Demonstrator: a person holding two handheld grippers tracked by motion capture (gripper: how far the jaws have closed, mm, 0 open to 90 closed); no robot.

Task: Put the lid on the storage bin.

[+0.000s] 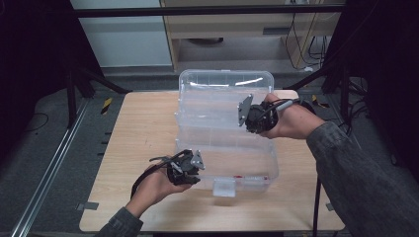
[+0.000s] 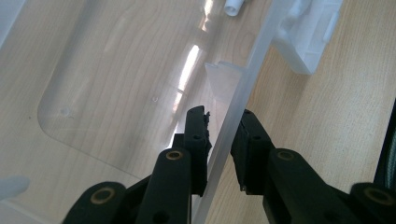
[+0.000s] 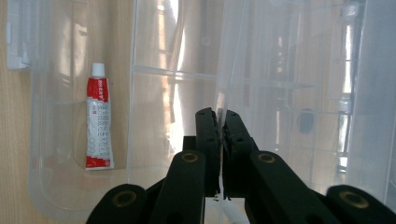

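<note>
One clear plastic storage box (image 1: 225, 133) stands on one light wooden table (image 1: 143, 133), a little right of the table's middle, with its hinged lid (image 1: 225, 86) raised at the far side and one white latch (image 1: 224, 187) on its near wall. Two grippers work on it, one in each of the person's hands. The left gripper (image 2: 222, 140) is at the near left corner of the box, and in the left gripper view its two black jaws straddle the box's thin near wall (image 2: 243, 100), one jaw inside the box and one outside; a narrow gap shows on either side of the wall, so the jaws are only slightly apart and not visibly pressing on it. The right gripper (image 3: 219, 122) is at the far right of the box, held higher, and in the right gripper view its two jaws are pinched together on the thin edge of one clear inner tray (image 3: 187, 116), which sits inside the box. One red and white tube (image 3: 99, 122) with a white cap lies on the box's floor, seen through the clear plastic to the left of the right gripper's jaws; its white cap end (image 2: 232, 7) also shows at the top of the left gripper view. The printing on the tube is too small to read.
</note>
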